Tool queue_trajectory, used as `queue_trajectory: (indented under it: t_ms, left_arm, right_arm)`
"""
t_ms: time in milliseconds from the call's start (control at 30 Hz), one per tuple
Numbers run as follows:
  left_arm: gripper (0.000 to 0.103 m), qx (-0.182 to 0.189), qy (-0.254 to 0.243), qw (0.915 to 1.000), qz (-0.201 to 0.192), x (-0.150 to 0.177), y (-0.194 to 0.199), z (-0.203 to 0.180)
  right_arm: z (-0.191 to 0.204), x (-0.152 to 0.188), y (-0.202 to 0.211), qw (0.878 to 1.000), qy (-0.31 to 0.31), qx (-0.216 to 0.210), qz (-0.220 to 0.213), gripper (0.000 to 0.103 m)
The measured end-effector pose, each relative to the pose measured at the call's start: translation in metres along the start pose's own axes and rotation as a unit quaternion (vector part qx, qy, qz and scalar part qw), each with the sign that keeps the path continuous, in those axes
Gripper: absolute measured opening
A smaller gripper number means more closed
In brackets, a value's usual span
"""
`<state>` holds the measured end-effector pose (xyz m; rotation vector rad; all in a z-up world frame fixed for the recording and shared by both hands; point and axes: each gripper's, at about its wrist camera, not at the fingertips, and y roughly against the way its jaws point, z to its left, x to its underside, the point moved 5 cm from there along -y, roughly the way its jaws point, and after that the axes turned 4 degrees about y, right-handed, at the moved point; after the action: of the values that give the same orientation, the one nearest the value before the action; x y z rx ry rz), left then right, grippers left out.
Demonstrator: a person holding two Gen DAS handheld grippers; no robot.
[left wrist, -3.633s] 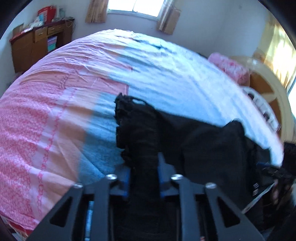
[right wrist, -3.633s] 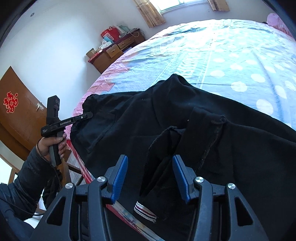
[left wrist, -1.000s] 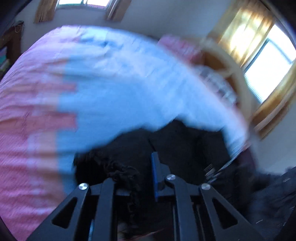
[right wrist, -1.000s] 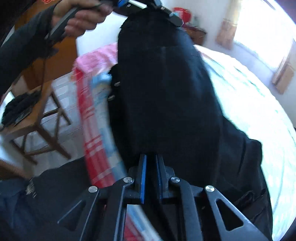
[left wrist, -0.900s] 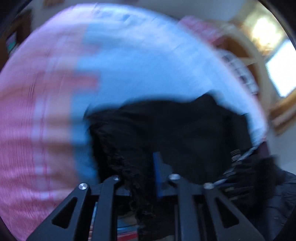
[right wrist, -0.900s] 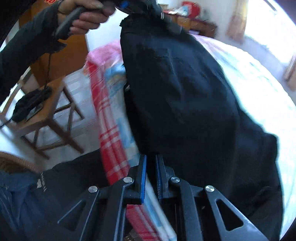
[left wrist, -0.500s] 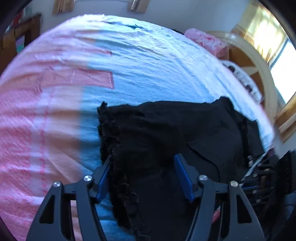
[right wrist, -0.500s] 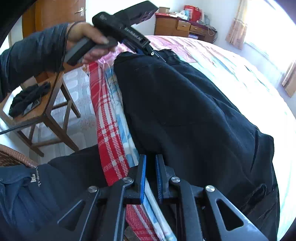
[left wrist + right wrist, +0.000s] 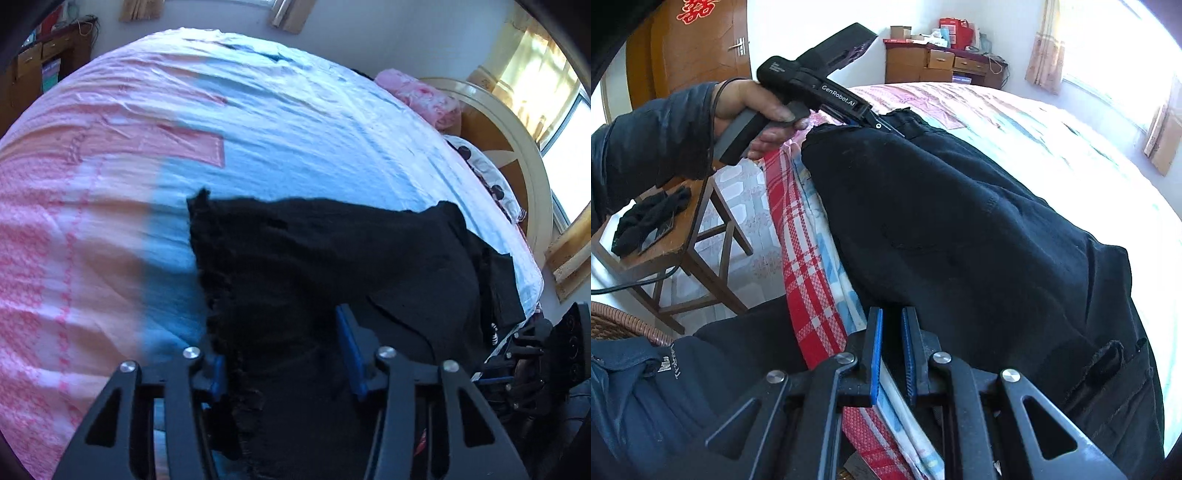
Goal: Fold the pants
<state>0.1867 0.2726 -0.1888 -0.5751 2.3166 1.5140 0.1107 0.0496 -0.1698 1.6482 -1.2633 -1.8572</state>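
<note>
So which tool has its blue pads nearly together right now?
The right tool: its blue pads stand a narrow slit apart, while the left tool straddles the black pants, jaws wide but closing.

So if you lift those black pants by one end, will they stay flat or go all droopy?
Probably droopy: the black pants drape in soft folds over the bed and sag over its edge in the right wrist view. Their frayed hem looks soft, not stiff. They likely won't slide much either, since the cloth seems to cling to the wrinkled sheet.
</note>
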Motion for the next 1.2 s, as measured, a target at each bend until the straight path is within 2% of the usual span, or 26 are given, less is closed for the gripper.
queue_trajectory:
  t_ms: [67,167,300,333,433,533,633,800,1100,1200]
  left_arm:
    - [0.032,0.016,0.018,0.9997,-0.004,0.000,0.000,0.001]
    - [0.020,0.018,0.031,0.9991,-0.023,-0.001,0.014,-0.006]
    - [0.017,0.061,0.045,0.9942,-0.076,-0.010,0.050,-0.033]
    - [0.017,0.083,0.047,0.9917,-0.086,-0.013,0.061,-0.047]
    - [0.017,0.122,0.038,0.9871,-0.096,-0.022,0.078,-0.081]
    - [0.017,0.149,0.014,0.9839,-0.097,-0.030,0.085,-0.126]
    - [0.017,0.177,-0.023,0.9794,-0.093,-0.042,0.085,-0.182]
    - [0.017,0.212,-0.091,0.9707,-0.069,-0.053,0.065,-0.274]
    - [0.017,0.254,-0.175,0.9512,0.019,-0.050,-0.010,-0.407]
    - [0.019,0.245,-0.199,0.9477,0.045,-0.041,-0.044,-0.442]
  right_arm:
    - [-0.003,0.000,-0.001,1.000,-0.009,-0.003,-0.003,0.011]
    - [-0.009,0.000,0.000,1.000,-0.025,0.000,-0.007,0.011]
    - [-0.023,0.002,0.022,0.998,-0.046,0.017,-0.031,0.012]
    - [-0.027,0.004,0.027,0.998,-0.054,0.021,-0.035,0.012]
    - [-0.050,0.019,0.045,0.993,-0.098,0.048,-0.044,0.013]
    - [-0.077,0.039,0.063,0.984,-0.155,0.078,-0.048,0.023]
    - [-0.111,0.068,0.087,0.966,-0.225,0.117,-0.054,0.025]
    - [-0.154,0.123,0.136,0.926,-0.323,0.178,-0.077,0.026]
    - [-0.179,0.201,0.192,0.874,-0.411,0.244,-0.090,0.027]
    - [-0.190,0.225,0.208,0.855,-0.438,0.262,-0.094,0.027]
